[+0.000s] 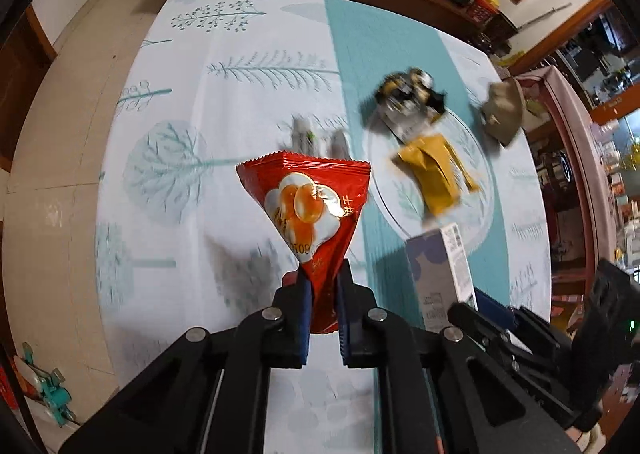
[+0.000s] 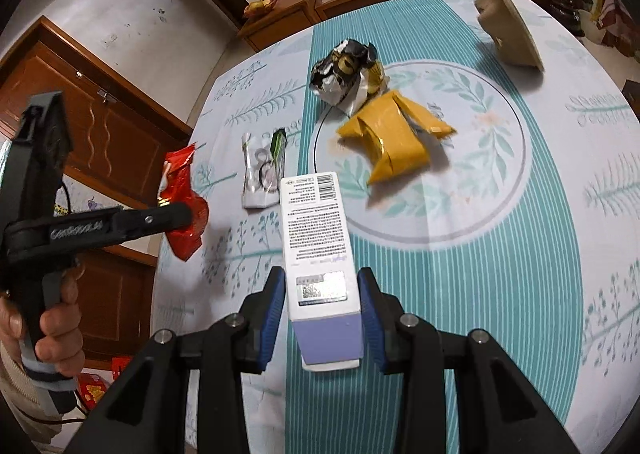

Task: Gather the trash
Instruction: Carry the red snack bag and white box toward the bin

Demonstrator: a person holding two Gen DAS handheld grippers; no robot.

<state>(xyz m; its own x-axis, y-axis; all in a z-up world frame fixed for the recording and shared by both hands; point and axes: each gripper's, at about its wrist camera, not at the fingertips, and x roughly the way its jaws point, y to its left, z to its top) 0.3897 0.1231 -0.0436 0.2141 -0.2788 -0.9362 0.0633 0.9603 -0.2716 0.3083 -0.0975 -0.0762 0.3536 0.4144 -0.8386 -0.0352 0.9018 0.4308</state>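
So, two pieces in hand, none binned yet.
left wrist view: left hand-held gripper [image 1: 321, 296] clamped on red snack wrapper [image 1: 310, 210], lifted off surface [image 1: 224, 66]; yellow wrapper [image 1: 436, 170] and black foil wrapper [image 1: 404, 98] at 1 o'clock, blurred.
right wrist view: right hand-held gripper [image 2: 322, 318] gripping white-purple box [image 2: 316, 246]; clear packet [image 2: 260, 174] at 11 o'clock left to collect.
hidden: no bin visible; beige object [image 2: 510, 30] at 1 o'clock unidentifiable.

Glossy red foil wrapper [image 1: 310, 214]; matt cardboard box [image 2: 320, 254]; printed cloth tablecloth [image 2: 480, 294].
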